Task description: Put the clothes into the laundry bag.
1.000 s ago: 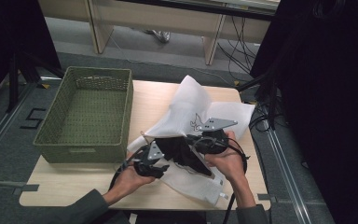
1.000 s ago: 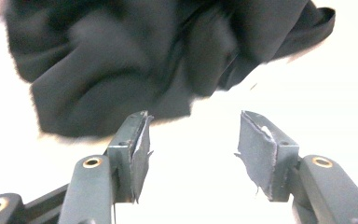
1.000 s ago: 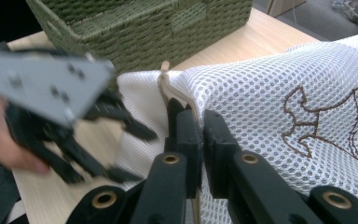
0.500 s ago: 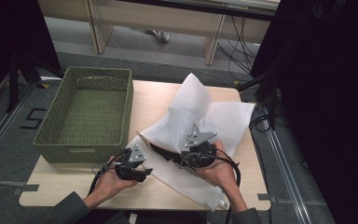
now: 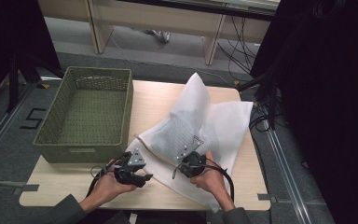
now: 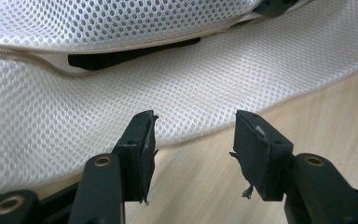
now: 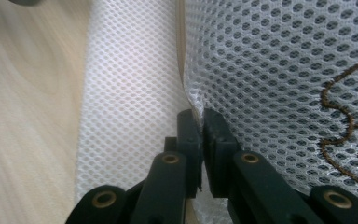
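A white mesh laundry bag (image 5: 200, 126) is lying right of centre on the light wooden bench (image 5: 158, 100), with a green woven rectangular basket (image 5: 86, 114) sitting at left.

Both black grippers, left gripper (image 5: 144, 178) and right gripper (image 5: 185, 163), carry grey three-cornered plates, brass-coloured screws behind the jaws, black cables and grey sleeves.
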Available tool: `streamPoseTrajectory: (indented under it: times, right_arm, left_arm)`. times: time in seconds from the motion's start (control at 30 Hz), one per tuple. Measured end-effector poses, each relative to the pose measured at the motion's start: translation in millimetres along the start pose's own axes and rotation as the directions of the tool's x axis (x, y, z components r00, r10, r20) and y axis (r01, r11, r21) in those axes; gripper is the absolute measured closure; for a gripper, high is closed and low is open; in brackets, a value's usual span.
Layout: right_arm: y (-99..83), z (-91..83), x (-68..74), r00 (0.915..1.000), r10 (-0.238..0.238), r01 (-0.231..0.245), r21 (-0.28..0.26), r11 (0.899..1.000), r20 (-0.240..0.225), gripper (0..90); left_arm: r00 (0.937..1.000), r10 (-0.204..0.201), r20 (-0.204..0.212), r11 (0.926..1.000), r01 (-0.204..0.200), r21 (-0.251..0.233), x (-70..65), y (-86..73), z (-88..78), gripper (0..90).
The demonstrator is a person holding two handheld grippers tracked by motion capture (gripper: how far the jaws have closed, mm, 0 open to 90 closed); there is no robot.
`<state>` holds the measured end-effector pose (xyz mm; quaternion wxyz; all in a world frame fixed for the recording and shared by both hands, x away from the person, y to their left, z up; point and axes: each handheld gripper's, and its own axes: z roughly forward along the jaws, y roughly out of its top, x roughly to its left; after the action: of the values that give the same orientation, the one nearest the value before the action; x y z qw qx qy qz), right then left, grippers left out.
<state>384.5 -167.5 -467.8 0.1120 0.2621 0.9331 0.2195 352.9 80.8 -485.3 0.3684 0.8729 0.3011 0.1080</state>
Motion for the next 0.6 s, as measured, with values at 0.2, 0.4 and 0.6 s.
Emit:
streamPoseTrajectory:
  times: [0.2,0.4,0.6]
  right_arm:
    - [-7.7,3.7,-6.1,0.9994,0.021,-0.022,0.038,0.999,0.028,87.0]
    - [-16.1,3.4,-14.8,0.9966,0.015,-0.021,0.071,0.997,0.082,87.0]
    - [-24.7,-1.7,-22.6,0.9912,0.013,-0.026,0.099,0.995,0.132,86.7]
  left_arm:
    - [1.0,0.001,0.009,1.0,-0.001,0.006,0.3,-2.6,-8.9,45.0]
    - [0.9997,-0.015,0.022,0.9999,0.015,-0.005,-1.6,-7.0,-16.3,41.9]
    - [0.9996,-0.006,0.026,0.9998,0.006,0.02,-1.8,-12.0,-21.3,40.7]
